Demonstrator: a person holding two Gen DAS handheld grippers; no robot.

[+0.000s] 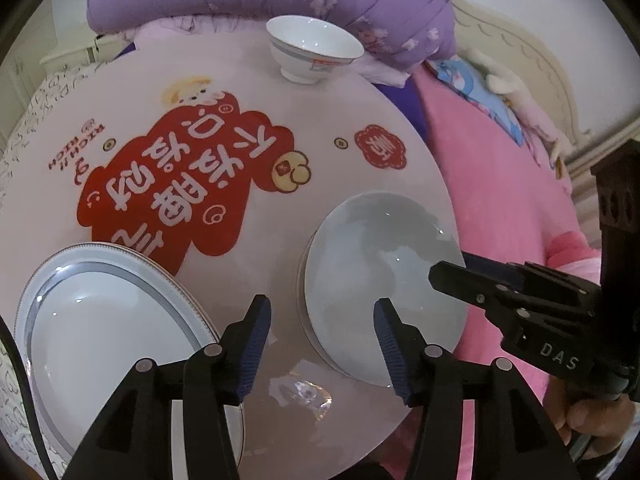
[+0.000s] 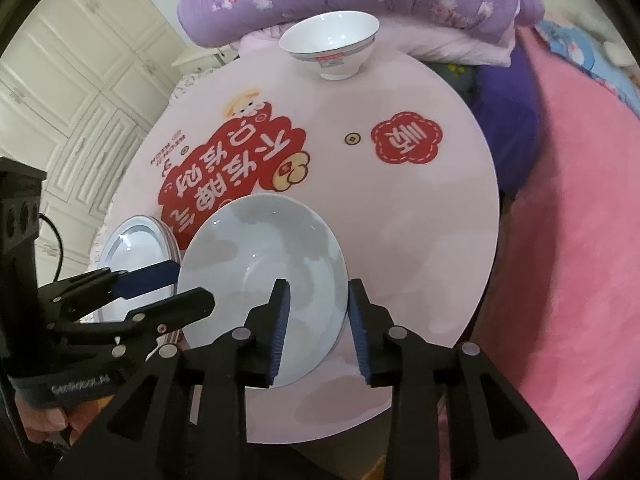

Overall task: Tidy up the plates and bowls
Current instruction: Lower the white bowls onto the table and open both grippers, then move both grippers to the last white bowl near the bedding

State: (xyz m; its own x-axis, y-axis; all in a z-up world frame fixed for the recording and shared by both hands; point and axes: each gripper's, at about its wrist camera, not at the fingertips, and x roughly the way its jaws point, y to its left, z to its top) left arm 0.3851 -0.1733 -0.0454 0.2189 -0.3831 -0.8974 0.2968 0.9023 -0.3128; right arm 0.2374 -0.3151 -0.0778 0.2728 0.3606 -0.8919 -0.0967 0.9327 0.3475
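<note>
Three dishes rest on the round bench (image 1: 340, 120): a rimmed plate (image 1: 108, 320) near left, a plain plate (image 2: 264, 264) near centre, a small bowl (image 2: 330, 46) at the far edge. Left tongs (image 1: 322, 312) stand wide, holding nothing. Right tongs (image 2: 318, 294) stand narrowly parted, straddling the plain plate's right rim without pressing it.

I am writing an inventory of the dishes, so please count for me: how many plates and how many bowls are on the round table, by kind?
Rimmed plates: 1 visible as a top plate; edges under it suggest a stack, number unclear.
Deep plain dishes: 1, another rim seems to lie beneath it.
Small bowls: 1.
Total: 3 counted for certain.
</note>
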